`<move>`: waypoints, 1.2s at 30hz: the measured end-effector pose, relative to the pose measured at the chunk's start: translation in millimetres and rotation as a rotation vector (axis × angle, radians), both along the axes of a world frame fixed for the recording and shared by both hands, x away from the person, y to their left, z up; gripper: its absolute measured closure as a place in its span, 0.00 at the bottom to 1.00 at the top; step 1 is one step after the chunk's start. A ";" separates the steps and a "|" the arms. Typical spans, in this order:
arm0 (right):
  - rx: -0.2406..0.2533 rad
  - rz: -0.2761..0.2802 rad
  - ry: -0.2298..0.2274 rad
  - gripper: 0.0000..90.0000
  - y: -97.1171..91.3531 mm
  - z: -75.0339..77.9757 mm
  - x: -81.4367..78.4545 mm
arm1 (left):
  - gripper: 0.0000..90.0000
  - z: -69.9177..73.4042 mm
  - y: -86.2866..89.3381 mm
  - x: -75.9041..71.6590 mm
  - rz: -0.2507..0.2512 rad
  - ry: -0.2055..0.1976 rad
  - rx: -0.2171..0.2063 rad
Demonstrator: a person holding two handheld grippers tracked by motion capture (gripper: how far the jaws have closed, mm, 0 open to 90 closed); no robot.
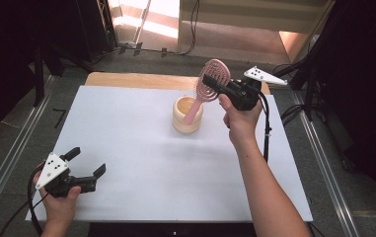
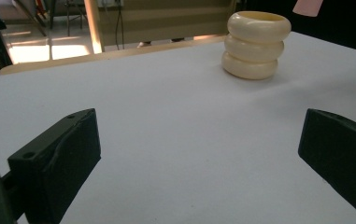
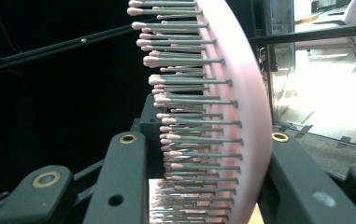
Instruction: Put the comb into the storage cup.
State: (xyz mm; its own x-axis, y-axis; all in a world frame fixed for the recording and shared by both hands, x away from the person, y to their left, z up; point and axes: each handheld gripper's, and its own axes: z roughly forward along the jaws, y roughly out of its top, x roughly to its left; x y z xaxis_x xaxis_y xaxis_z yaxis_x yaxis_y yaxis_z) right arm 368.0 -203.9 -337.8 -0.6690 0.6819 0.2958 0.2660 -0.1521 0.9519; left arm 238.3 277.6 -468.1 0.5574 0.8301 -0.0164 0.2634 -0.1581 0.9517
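Note:
A pink hairbrush (image 1: 210, 84) hangs tilted over a cream ribbed cup (image 1: 187, 114), its handle tip dipping into the cup's mouth. My right gripper (image 1: 213, 80) is shut on the brush head, above and right of the cup. In the right gripper view the bristles (image 3: 189, 121) and pink back (image 3: 248, 102) sit squeezed between the two black jaws. My left gripper (image 1: 88, 162) rests open low over the white sheet at the near left corner, with nothing between its jaws. In the left gripper view the cup (image 2: 256, 45) stands far ahead, and its fingers (image 2: 59, 163) frame bare sheet.
A white sheet (image 1: 141, 163) covers the table, with a wooden edge (image 1: 136, 80) showing at the back. Metal rails (image 1: 8, 158) run along both sides, and cables (image 1: 267, 131) trail by the right arm. Dark stands rise around the table.

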 end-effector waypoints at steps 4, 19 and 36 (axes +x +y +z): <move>0.002 -0.007 -0.002 0.71 -1.1 3.4 3.3 | 0.00 0.4 2.8 -0.7 0.006 -0.005 -0.003; -0.010 -0.037 -0.012 0.71 -2.5 13.5 22.9 | 0.00 1.1 5.4 -2.7 0.010 -0.011 -0.005; -0.014 -0.074 0.005 0.71 -1.7 3.9 48.1 | 0.00 1.0 4.3 -3.3 0.005 -0.015 -0.006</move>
